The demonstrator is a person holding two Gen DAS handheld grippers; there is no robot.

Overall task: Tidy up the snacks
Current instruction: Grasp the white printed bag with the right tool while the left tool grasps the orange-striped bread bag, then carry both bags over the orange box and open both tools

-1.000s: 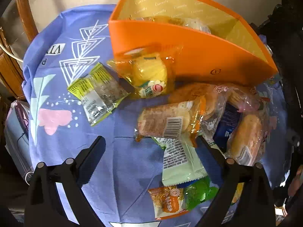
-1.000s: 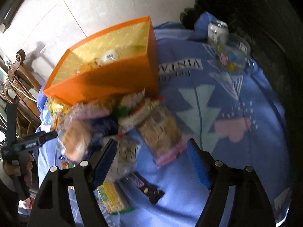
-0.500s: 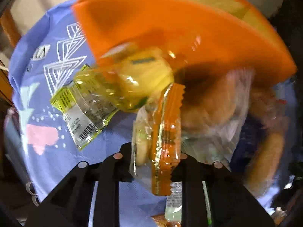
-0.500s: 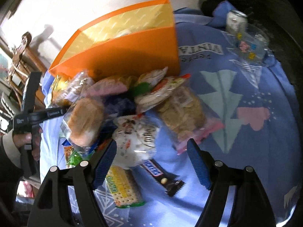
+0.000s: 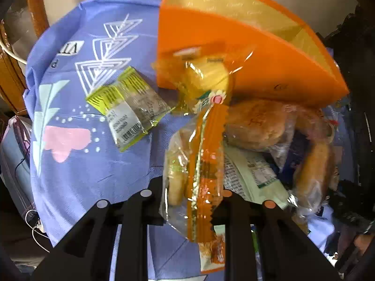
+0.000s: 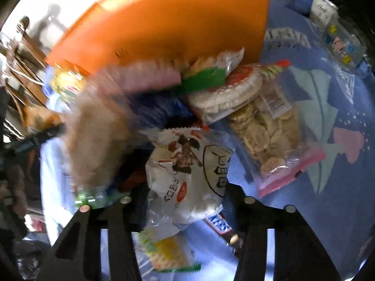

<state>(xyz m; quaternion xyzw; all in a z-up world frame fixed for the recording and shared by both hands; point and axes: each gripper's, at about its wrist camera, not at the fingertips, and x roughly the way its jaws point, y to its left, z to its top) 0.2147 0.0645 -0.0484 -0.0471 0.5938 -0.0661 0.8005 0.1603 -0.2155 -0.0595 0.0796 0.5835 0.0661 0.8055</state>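
Where both stood spread, left gripper [image 5: 192,201] now pinches orange-striped packet [image 5: 199,175]; right gripper [image 6: 185,201] closing around white packet [image 6: 189,175].

Little of the print reads clearly to us. Beyond the left fingers, the blue cloth [image 5: 98,159] shows the upside-down letters "VI" and "P" at its far left. The yellow-green packet [image 5: 127,107] carries a barcode label we cannot read. Between the right fingers, the white packet [image 6: 187,178] bears large black characters we cannot make out.
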